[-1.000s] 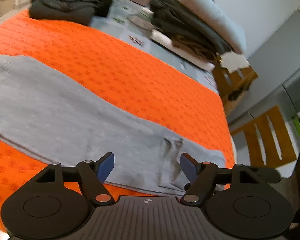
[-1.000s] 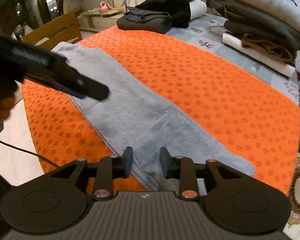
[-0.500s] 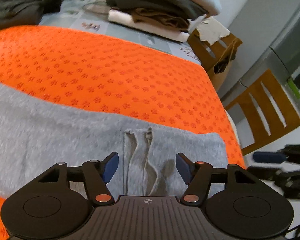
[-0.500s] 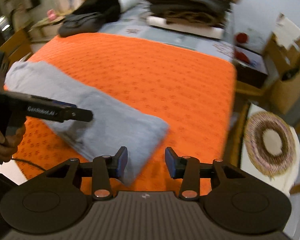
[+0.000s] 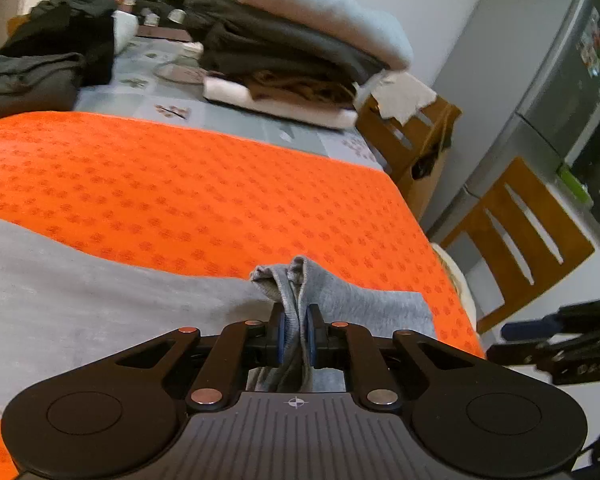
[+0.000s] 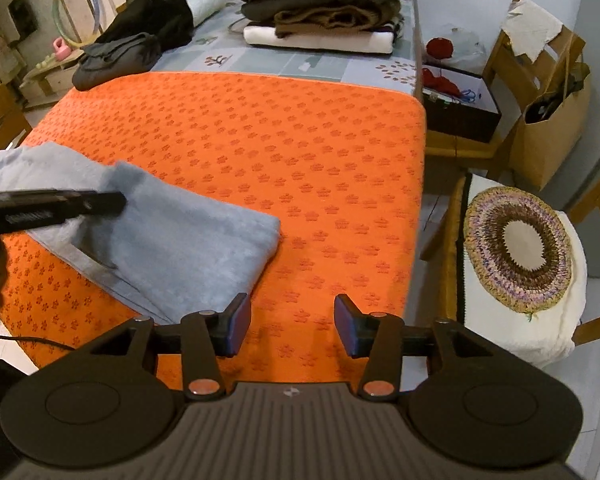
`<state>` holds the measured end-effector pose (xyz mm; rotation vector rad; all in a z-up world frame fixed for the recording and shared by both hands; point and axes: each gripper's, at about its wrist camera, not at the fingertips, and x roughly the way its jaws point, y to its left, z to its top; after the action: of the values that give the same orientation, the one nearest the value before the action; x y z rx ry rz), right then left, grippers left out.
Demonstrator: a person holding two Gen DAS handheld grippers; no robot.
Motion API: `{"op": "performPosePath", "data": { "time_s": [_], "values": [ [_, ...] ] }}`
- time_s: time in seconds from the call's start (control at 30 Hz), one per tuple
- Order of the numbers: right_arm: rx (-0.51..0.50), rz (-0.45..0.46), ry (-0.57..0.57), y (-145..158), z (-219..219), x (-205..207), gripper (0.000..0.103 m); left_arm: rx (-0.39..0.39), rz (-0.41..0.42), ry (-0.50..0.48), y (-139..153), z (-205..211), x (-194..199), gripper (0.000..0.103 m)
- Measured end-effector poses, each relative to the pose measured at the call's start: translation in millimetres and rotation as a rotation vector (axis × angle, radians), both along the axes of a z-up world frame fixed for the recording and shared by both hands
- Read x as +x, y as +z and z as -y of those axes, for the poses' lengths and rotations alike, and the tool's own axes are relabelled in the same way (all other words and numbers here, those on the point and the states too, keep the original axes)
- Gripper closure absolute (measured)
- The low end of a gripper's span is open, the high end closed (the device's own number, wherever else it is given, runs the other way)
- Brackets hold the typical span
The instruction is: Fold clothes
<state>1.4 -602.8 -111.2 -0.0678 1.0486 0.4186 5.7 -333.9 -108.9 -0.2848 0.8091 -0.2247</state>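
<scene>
A grey garment (image 5: 100,304) lies flat on the orange patterned cover (image 5: 180,184) of a bed. My left gripper (image 5: 296,336) is shut on a pinched fold of the grey garment near its right end. In the right wrist view the garment (image 6: 172,248) lies at the left, and the left gripper (image 6: 60,204) reaches over it from the left edge. My right gripper (image 6: 292,324) is open and empty, above the orange cover (image 6: 300,152) to the right of the garment. It also shows at the right edge of the left wrist view (image 5: 560,340).
Folded dark clothes and a white pillow (image 6: 320,4) are stacked at the far end of the bed. A dark heap (image 6: 132,48) lies at the far left. A chair with a round woven mat (image 6: 516,248) stands right of the bed, with a paper bag (image 6: 552,120) behind.
My left gripper has closed on a fold of the grey garment. My right gripper has opened wider and swung right, off the garment.
</scene>
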Motion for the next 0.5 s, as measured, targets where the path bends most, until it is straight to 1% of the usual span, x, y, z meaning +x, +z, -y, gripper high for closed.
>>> {"op": "performPosePath", "data": {
  "time_s": [0.2, 0.3, 0.37, 0.5],
  "values": [
    [0.008, -0.018, 0.028, -4.2, -29.0, 5.3, 0.049, -0.01, -0.045, 0.056, 19.0, -65.2, -3.5, 0.09],
    [0.011, -0.026, 0.041, -6.7, -47.1, 7.4, 0.049, -0.019, -0.079, 0.082, 22.7, -107.0, -2.4, 0.09],
    [0.014, -0.028, 0.046, -7.5, -61.1, 8.2, 0.048, -0.008, -0.093, 0.1, 24.4, -135.5, -2.9, 0.09],
    [0.019, -0.023, 0.044, -7.1, -90.3, 9.0, 0.048, -0.016, -0.126, 0.109, 23.3, -183.9, 1.6, 0.09]
  ]
}}
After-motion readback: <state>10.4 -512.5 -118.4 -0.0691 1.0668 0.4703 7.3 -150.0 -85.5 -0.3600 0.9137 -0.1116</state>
